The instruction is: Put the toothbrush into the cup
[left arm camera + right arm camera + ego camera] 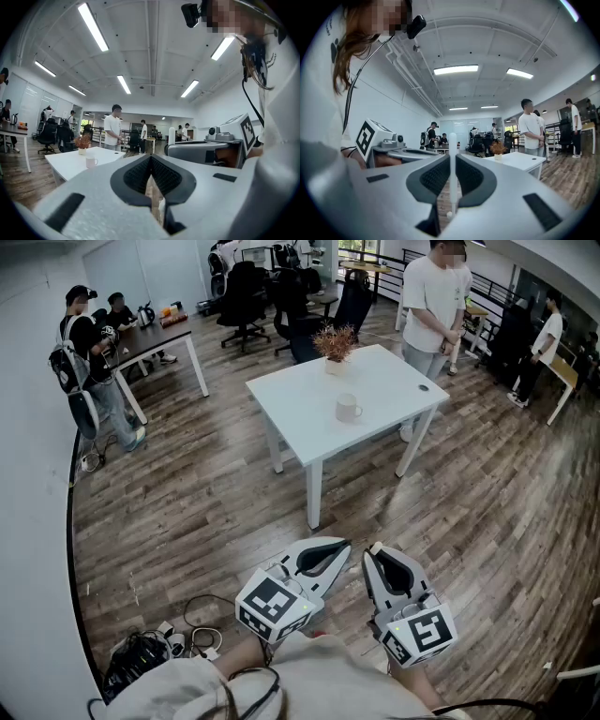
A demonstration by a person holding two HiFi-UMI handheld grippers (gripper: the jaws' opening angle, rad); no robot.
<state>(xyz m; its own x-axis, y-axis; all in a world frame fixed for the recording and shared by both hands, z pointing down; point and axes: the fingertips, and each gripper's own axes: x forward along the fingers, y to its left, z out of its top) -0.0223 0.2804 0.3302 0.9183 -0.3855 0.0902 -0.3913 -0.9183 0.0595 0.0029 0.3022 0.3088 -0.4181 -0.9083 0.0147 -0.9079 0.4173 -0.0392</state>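
Our left gripper point(151, 158) is pressed together, with nothing in it. Our right gripper point(453, 157) pinches the toothbrush point(452, 187), a thin white stick. We judge it light, stiff and a little slippery, so a hold near its middle seems safest. The cup point(348, 409) stands on the white tabletop point(300, 395), well apart from us across the wooden floor point(187, 512).

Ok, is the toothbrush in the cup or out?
Out. The toothbrush is clamped between the right gripper's jaws, and the cup stands apart on the white table.
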